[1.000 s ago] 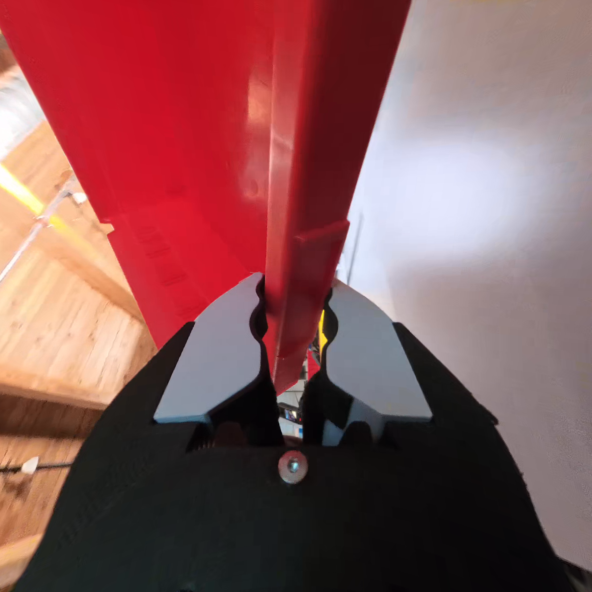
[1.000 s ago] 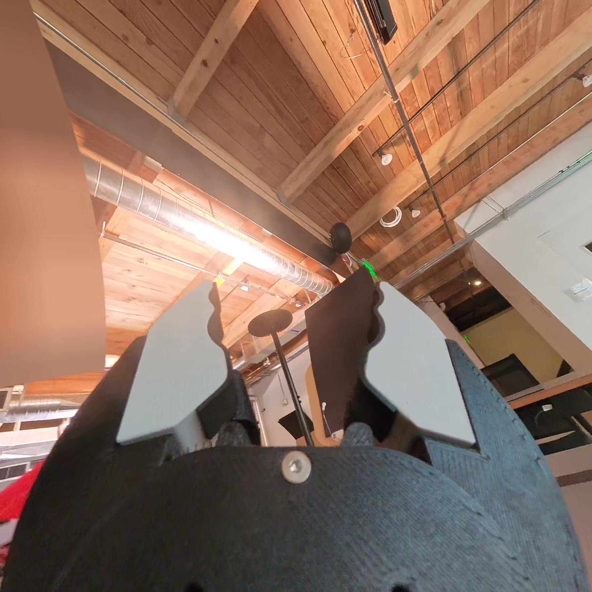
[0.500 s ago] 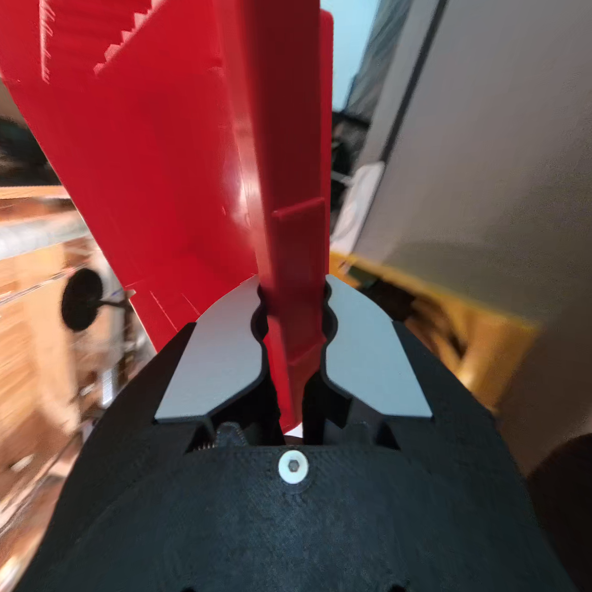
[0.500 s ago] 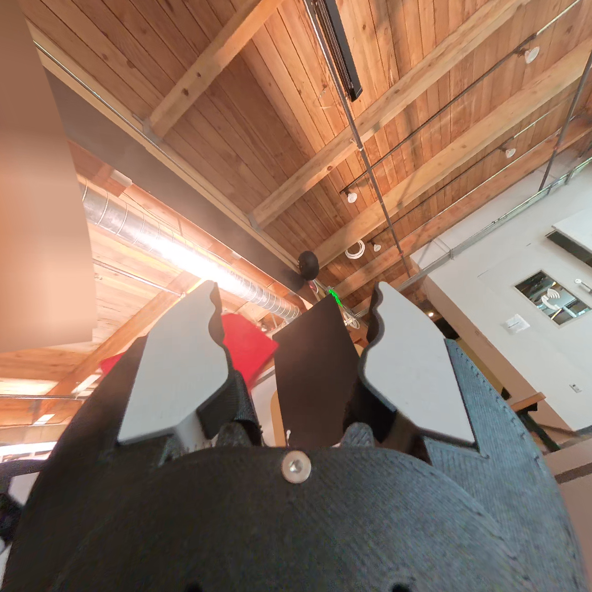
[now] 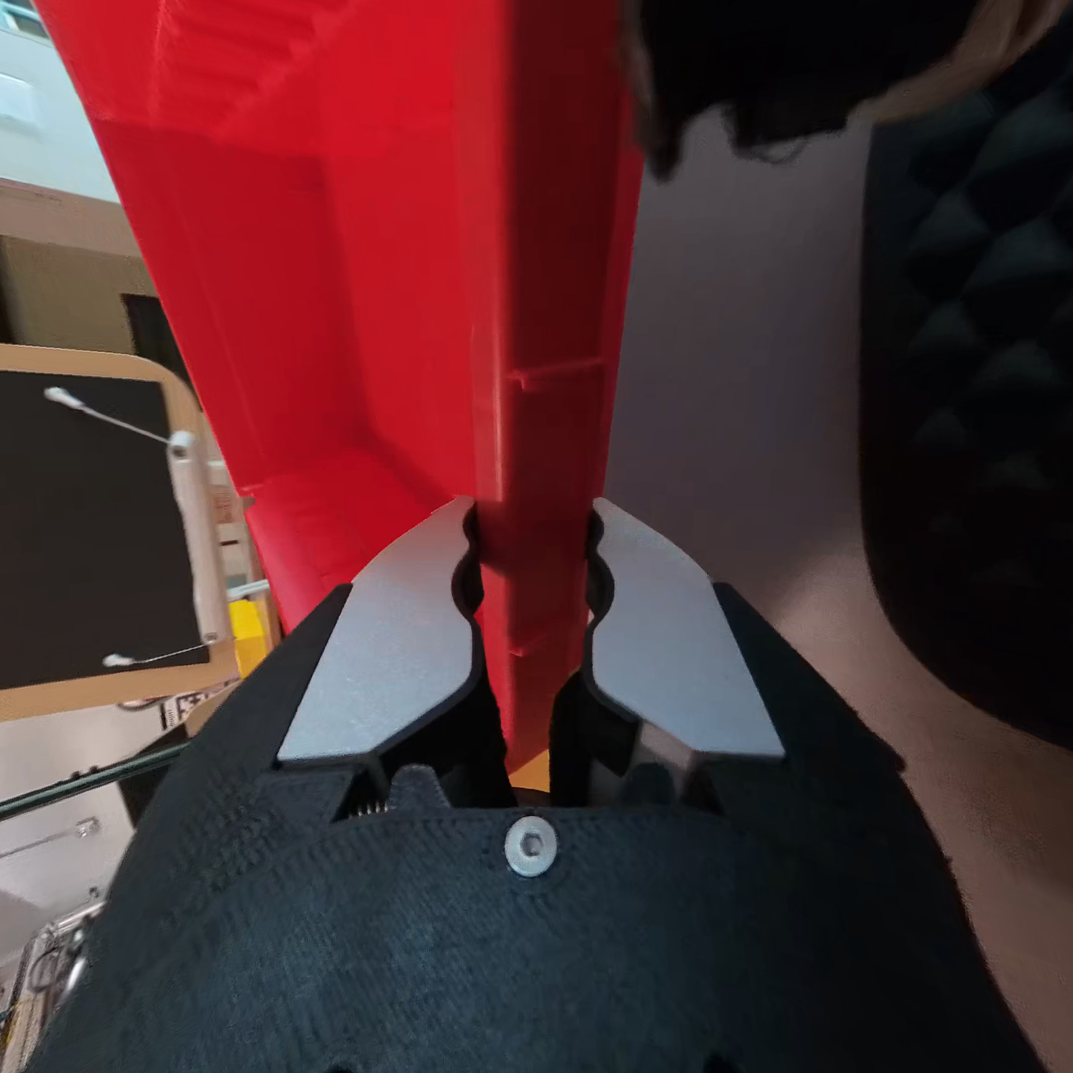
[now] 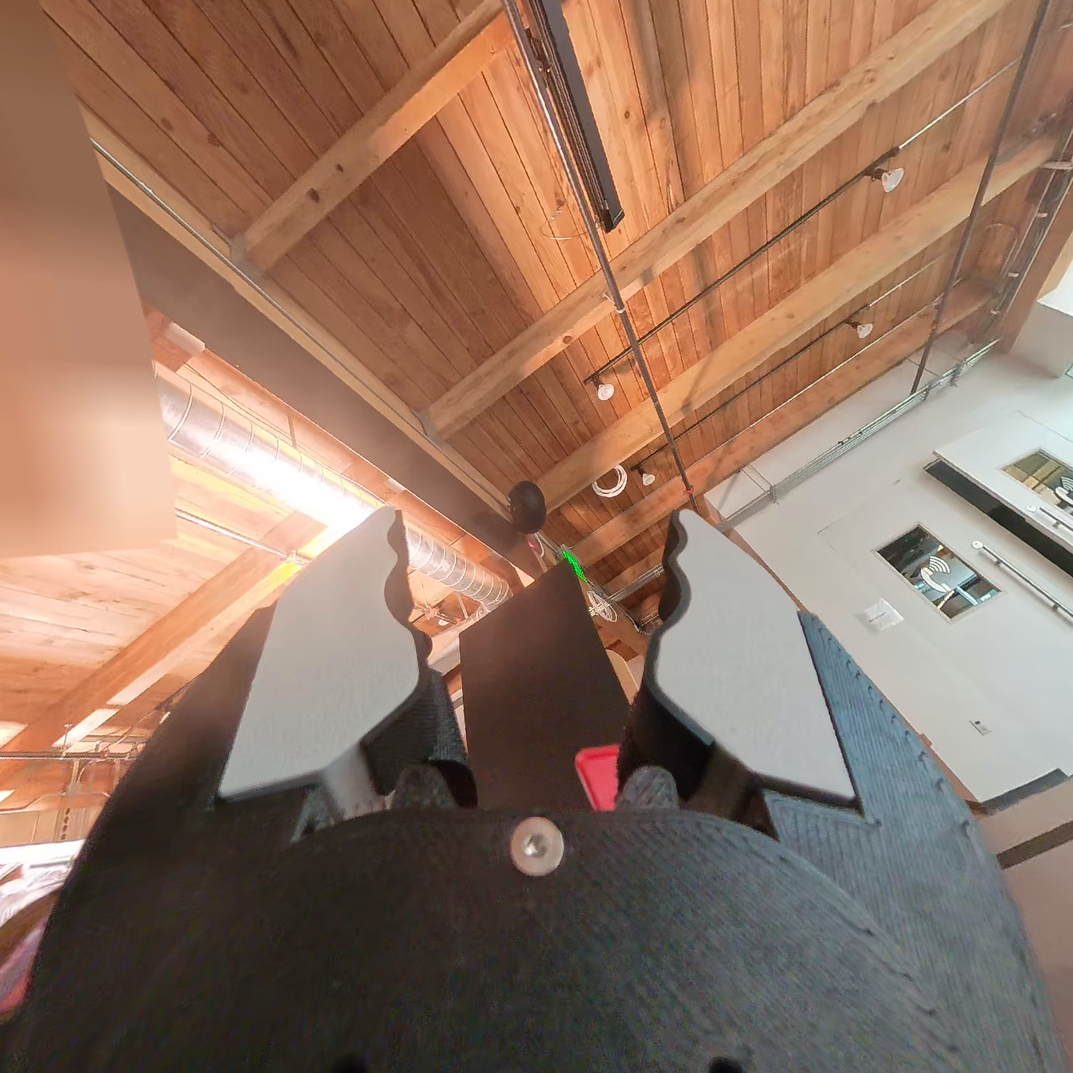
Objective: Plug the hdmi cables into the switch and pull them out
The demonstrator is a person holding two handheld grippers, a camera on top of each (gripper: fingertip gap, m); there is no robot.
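two grippers show, each in its own wrist view, and neither view shows hdmi cables or a switch. the left gripper is clenched on the rim of a red plastic bin, its grey fingers pressing either side of the ribbed edge; the bin's red wall rises up and fills the upper middle of that view, blocking most of what lies behind. to the bin's right a dark textured garment on a person crowds the upper right corner. to the bin's left stands a black panel in a tan frame, with a yellow block just beside the bin's lower edge. the right gripper points up at a wooden plank ceiling with beams, its fingers spread apart and gripping nothing. between them, farther off, sits a black flat panel and a small red piece near the right finger's base. a silver duct and a black track light bar hang overhead.
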